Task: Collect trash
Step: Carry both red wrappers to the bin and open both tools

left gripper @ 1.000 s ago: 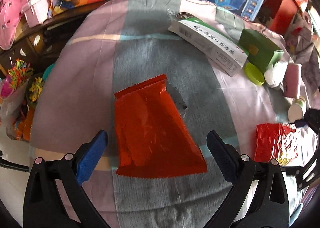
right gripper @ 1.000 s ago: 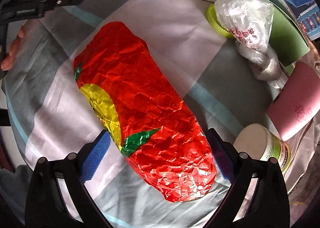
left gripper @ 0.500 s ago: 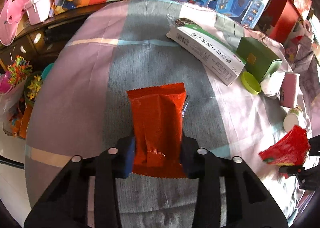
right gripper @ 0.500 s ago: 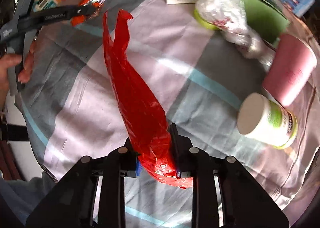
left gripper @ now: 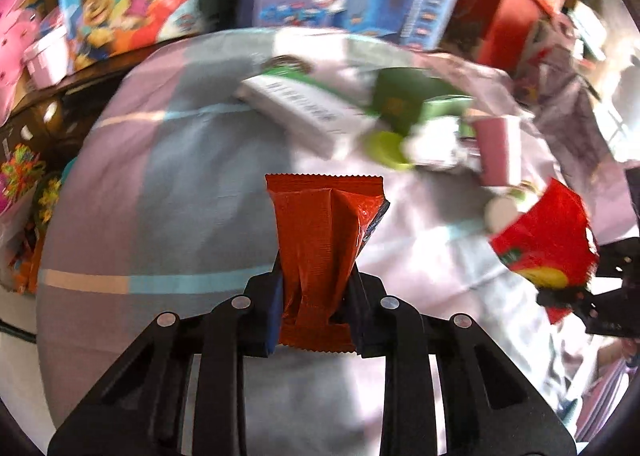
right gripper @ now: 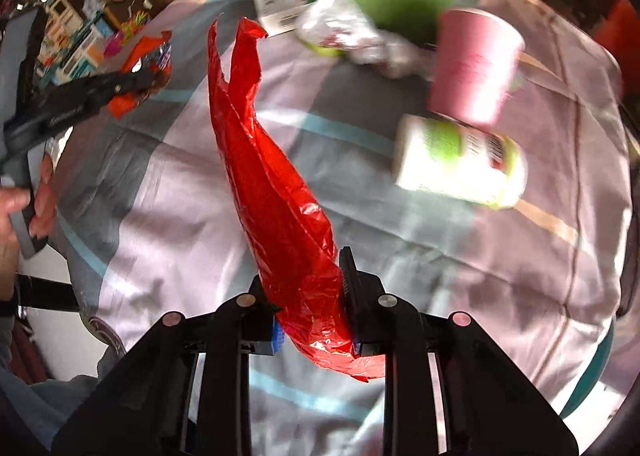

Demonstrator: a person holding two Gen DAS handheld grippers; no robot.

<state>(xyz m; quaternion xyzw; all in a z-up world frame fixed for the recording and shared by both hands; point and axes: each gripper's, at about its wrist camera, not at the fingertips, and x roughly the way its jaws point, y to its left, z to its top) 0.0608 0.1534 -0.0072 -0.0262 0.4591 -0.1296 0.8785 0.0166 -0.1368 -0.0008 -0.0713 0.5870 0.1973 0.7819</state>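
From my left wrist view, the left tool (left gripper: 316, 306) is clenched on the lower end of an orange snack wrapper (left gripper: 322, 232), its jaws having just been closing onto it. The wrapper hangs clear above the cloth-covered desk (left gripper: 160, 184); it looks light, thin and crinkly, so a pinch near one sealed edge should do. Beyond it lie a white carton (left gripper: 296, 112), a green box (left gripper: 404, 96), a lime lid (left gripper: 384, 148) and a pink cup (left gripper: 500, 152), all blurred.

From my right wrist view, the right tool (right gripper: 312, 318) is clamped on a limp red foil bag (right gripper: 272, 184), also lifted off the desk. A white tub (right gripper: 460, 164) lies on its side just beside the pink cup; nothing blocks either load.
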